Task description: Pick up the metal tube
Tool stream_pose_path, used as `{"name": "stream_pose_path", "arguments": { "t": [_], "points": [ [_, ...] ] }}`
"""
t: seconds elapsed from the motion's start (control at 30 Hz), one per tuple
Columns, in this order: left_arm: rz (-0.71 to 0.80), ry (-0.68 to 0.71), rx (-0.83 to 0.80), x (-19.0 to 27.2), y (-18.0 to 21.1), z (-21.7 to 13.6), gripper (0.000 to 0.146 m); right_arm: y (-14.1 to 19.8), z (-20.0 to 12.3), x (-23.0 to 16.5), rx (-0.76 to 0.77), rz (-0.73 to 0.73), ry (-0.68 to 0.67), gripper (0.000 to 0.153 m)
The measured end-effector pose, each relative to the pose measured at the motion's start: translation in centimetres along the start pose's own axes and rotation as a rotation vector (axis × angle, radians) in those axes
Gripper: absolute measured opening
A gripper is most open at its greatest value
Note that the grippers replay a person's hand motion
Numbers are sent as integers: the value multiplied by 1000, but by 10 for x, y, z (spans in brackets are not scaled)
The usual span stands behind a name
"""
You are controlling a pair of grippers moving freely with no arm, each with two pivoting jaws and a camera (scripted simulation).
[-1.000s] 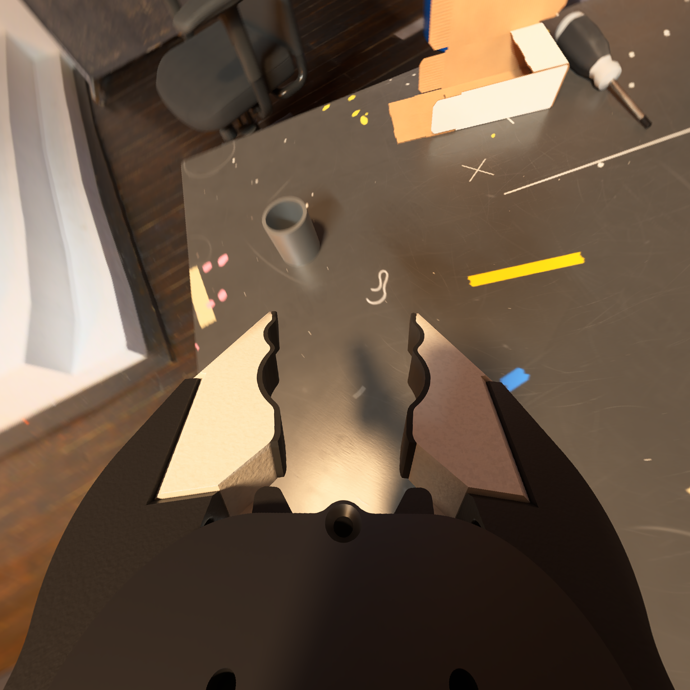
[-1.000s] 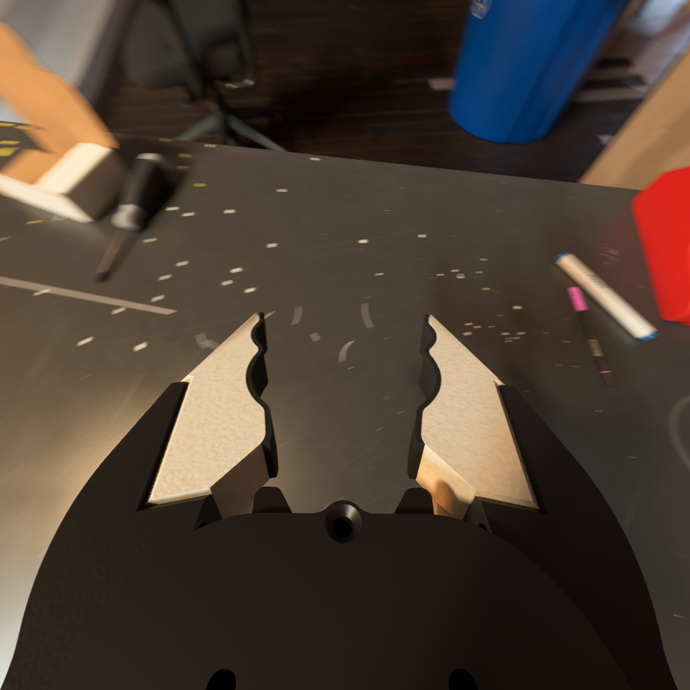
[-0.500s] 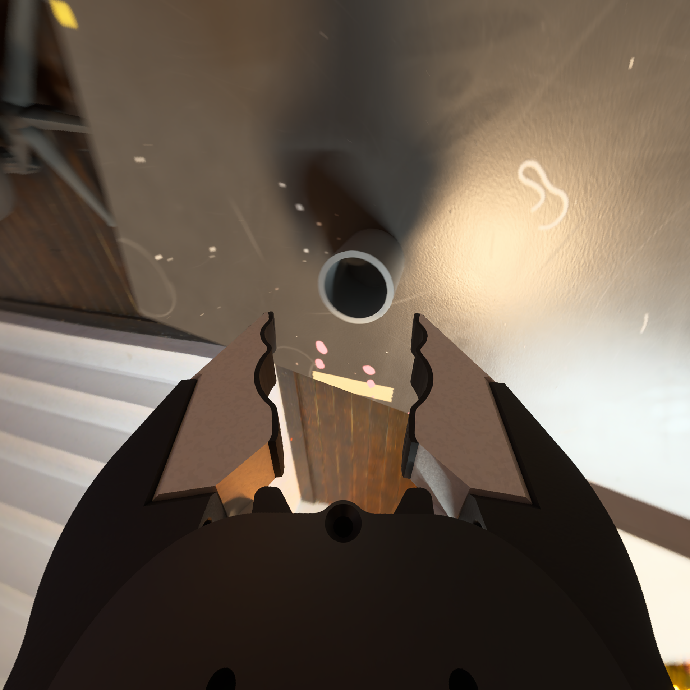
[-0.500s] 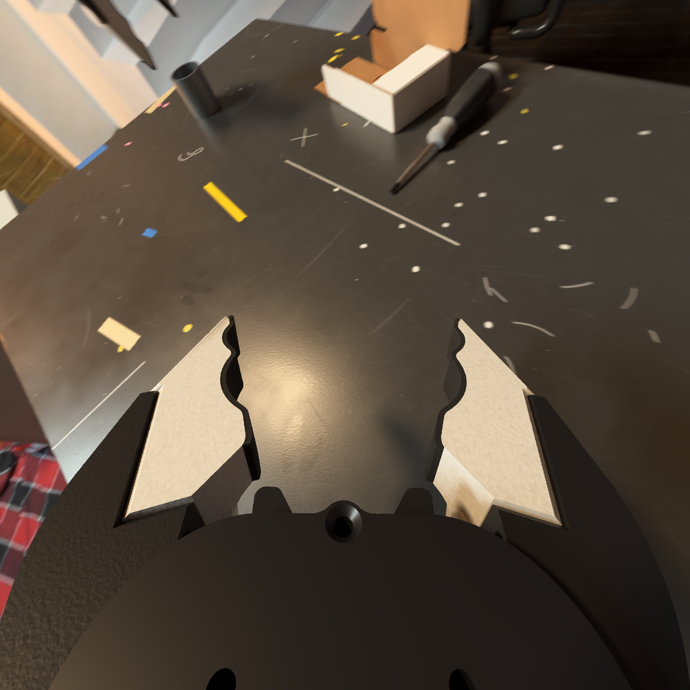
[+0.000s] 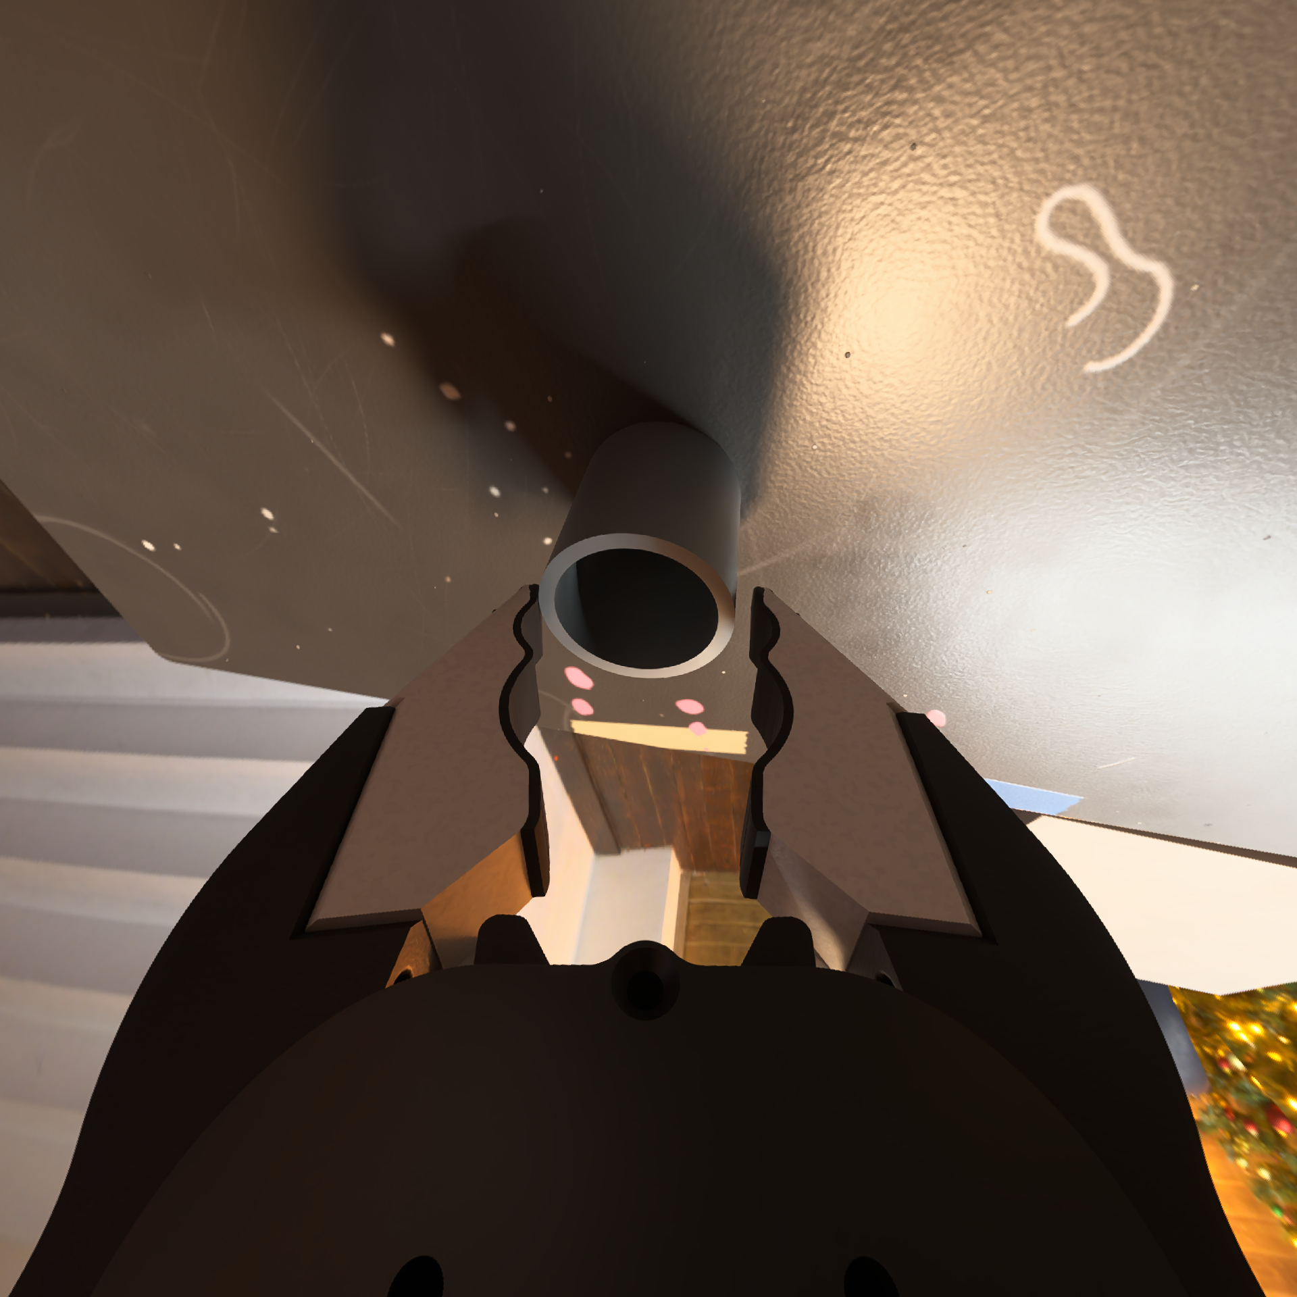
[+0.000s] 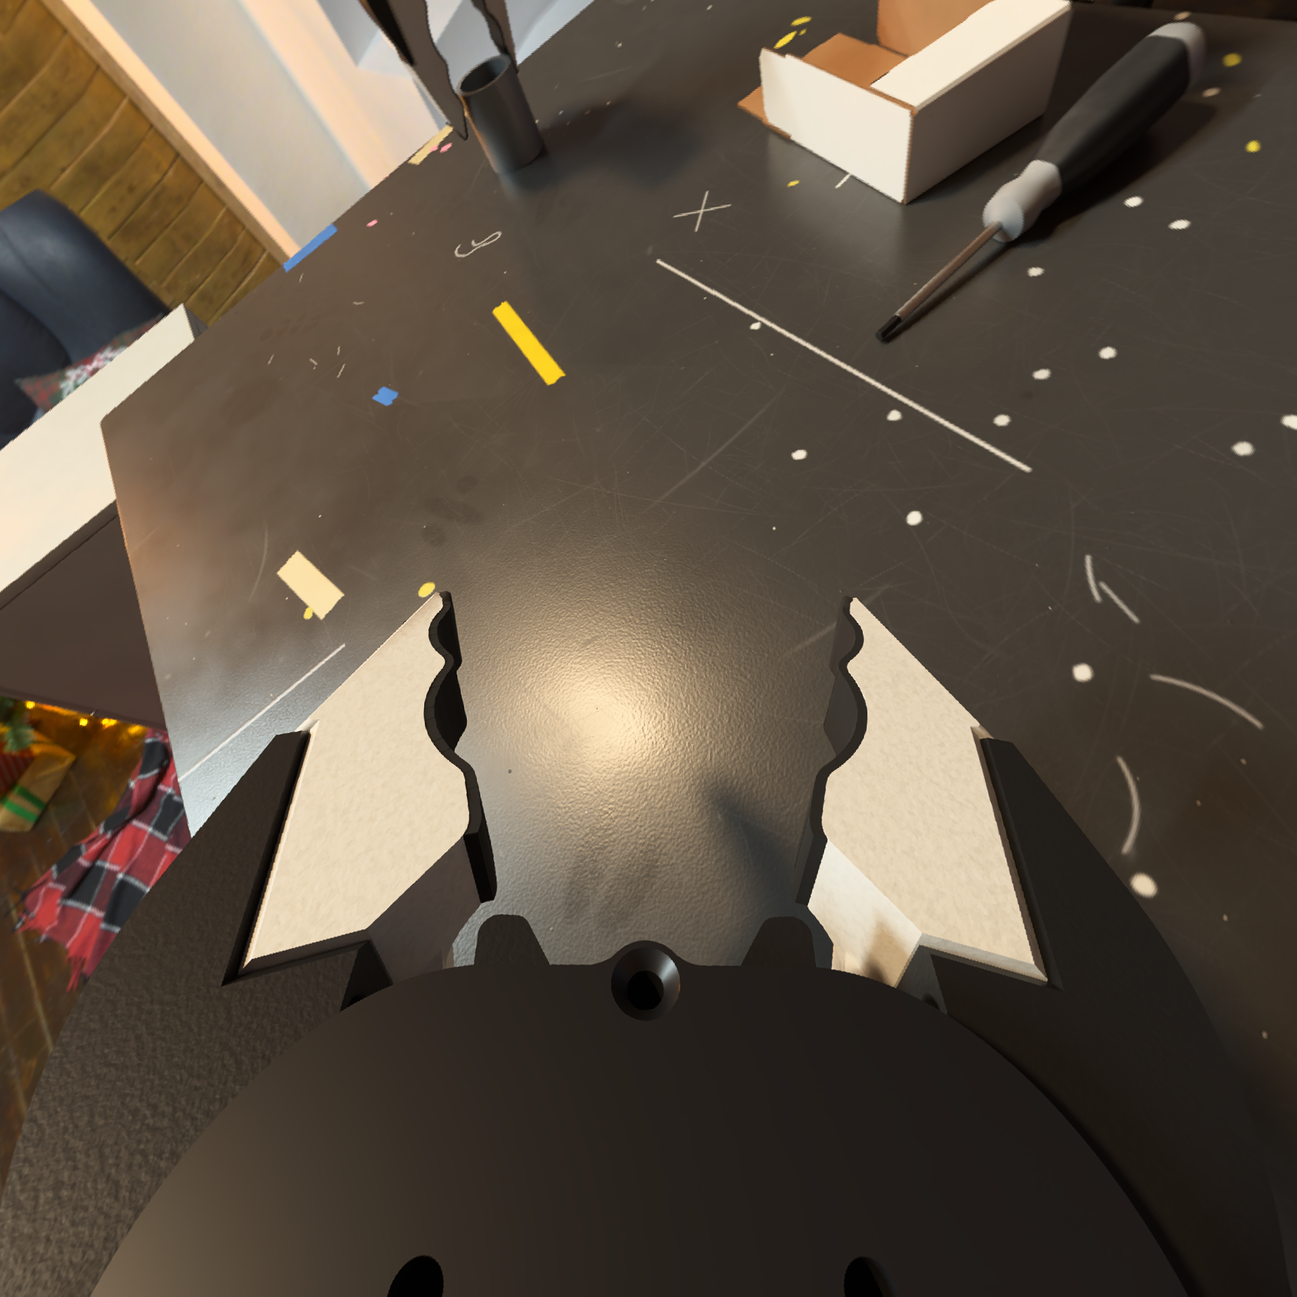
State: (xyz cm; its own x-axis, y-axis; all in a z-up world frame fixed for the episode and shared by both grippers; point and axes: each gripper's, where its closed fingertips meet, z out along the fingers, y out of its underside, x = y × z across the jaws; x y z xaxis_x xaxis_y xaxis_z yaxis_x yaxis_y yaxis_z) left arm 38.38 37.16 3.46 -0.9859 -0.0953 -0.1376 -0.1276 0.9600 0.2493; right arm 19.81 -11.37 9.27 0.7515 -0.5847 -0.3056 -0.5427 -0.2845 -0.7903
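Note:
The metal tube (image 5: 660,491) is a short grey open pipe standing upright near the corner of the dark table (image 5: 982,561). My left gripper (image 5: 642,595) is open, with a fingertip on each side of the tube's top rim, very close to it. In the right wrist view the tube (image 6: 502,119) stands far off at the top left, with the left gripper (image 6: 456,63) over it. My right gripper (image 6: 646,603) is open and empty, low over the middle of the table (image 6: 632,456), far from the tube.
A white and brown cardboard box (image 6: 905,105) and a black-handled screwdriver (image 6: 1081,140) lie at the far right. A yellow tape strip (image 6: 528,342) marks the table. The table edge runs close behind the tube, with floor and a plaid cloth (image 6: 105,877) beyond.
My left gripper has swung over the table corner and closed in on the tube, its jaws narrowing slightly around the rim. My right gripper has turned left and opened wider.

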Motion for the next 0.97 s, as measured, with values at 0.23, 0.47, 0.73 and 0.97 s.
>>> {"name": "stream_pose_path", "arguments": {
  "t": [0.23, 0.47, 0.73, 0.97],
  "points": [
    [-119, -112, -55, -3, -1, -4, 55, -11, 13, -11, 6, -26, -113, 103],
    [-124, -360, -92, -8, -1, -63, 55, -14, 15, -19, 27, -93, -123, 100],
    [75, -681, -176, 15, -17, -142, 55, -29, 45, -24, 21, -238, -28, 103],
    [90, -883, 10, 56, -55, -222, 55, -104, 83, -38, 102, -594, 167, 109]
  ]
}}
